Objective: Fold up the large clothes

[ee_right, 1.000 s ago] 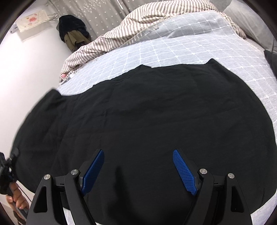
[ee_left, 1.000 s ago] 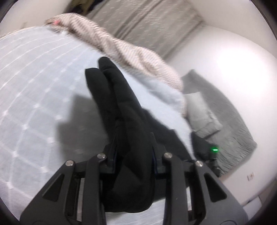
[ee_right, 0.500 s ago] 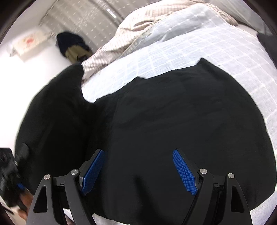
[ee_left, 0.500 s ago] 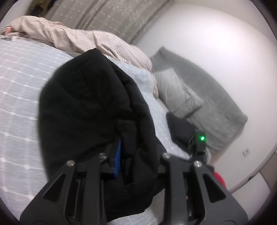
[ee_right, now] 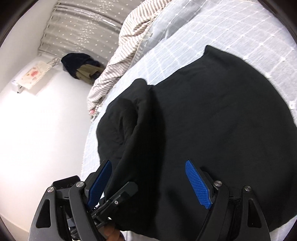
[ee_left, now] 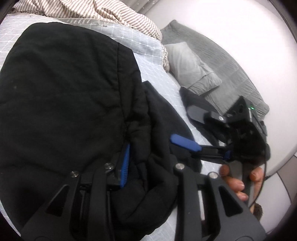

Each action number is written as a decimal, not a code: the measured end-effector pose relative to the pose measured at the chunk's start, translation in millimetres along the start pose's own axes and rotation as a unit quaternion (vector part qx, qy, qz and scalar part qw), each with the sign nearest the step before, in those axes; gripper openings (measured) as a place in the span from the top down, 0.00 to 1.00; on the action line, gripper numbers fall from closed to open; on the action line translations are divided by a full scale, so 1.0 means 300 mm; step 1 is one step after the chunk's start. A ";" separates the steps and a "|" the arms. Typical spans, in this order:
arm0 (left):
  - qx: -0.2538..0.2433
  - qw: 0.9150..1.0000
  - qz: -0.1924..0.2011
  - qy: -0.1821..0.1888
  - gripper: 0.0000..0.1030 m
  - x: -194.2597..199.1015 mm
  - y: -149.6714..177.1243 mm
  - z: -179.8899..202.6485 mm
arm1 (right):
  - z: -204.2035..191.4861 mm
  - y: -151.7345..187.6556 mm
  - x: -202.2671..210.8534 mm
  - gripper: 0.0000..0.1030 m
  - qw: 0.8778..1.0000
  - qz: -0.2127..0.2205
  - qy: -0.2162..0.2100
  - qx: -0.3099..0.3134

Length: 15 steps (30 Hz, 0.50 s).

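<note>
A large black garment (ee_left: 61,96) lies spread on the bed, with one side folded over onto itself (ee_right: 213,115). My left gripper (ee_left: 148,161) is shut on a bunched edge of the black garment, with cloth packed between its blue pads (ee_left: 125,163). My right gripper (ee_right: 148,181) is open just above the garment's near edge, its blue pads (ee_right: 197,184) wide apart and empty. The right gripper also shows in the left wrist view (ee_left: 185,141), close to the right of the left one. The left gripper's finger shows in the right wrist view (ee_right: 118,196).
The bed has a light grey checked sheet (ee_right: 232,27). A striped duvet (ee_left: 104,14) lies bunched at its far side. A grey pillow (ee_left: 189,64) and grey blanket (ee_left: 228,64) lie by the white wall. Dark clothes (ee_right: 79,64) hang by the curtain.
My left gripper has carried the garment's edge over toward the right gripper, laying one side over the rest. The two grippers now sit close together at the near edge.
</note>
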<state>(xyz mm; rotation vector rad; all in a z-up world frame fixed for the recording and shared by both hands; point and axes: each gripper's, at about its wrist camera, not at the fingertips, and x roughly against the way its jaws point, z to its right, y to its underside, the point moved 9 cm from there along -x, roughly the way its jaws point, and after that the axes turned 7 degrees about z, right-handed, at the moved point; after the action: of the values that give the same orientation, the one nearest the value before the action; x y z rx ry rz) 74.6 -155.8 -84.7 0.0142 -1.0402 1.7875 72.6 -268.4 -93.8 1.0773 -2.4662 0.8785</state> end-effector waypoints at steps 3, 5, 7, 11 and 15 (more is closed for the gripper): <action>-0.015 1.000 -0.013 0.009 0.64 0.044 0.016 0.012 | -0.031 0.000 -0.028 0.20 1.000 -0.007 -0.020 -0.003; -0.026 0.999 -0.015 0.013 0.51 0.068 0.015 0.028 | -0.055 -0.010 -0.056 0.20 0.999 -0.009 -0.035 -0.008; -0.024 0.999 -0.027 0.031 0.34 0.093 0.019 0.051 | -0.067 -0.029 -0.083 0.20 0.999 -0.009 -0.044 -0.013; -0.032 0.997 -0.054 0.043 0.25 0.155 0.042 0.096 | -0.078 -0.047 -0.150 0.20 0.998 -0.014 -0.050 -0.028; -0.039 0.998 -0.034 0.023 0.25 0.277 0.004 0.079 | -0.082 -0.032 -0.195 0.20 0.998 -0.031 -0.042 -0.030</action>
<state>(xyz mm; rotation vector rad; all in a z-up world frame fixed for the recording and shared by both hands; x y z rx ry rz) 23.7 -108.5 -33.1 -0.0381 -1.0635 1.6780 119.8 -225.4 -100.2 1.1863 -2.4949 0.7511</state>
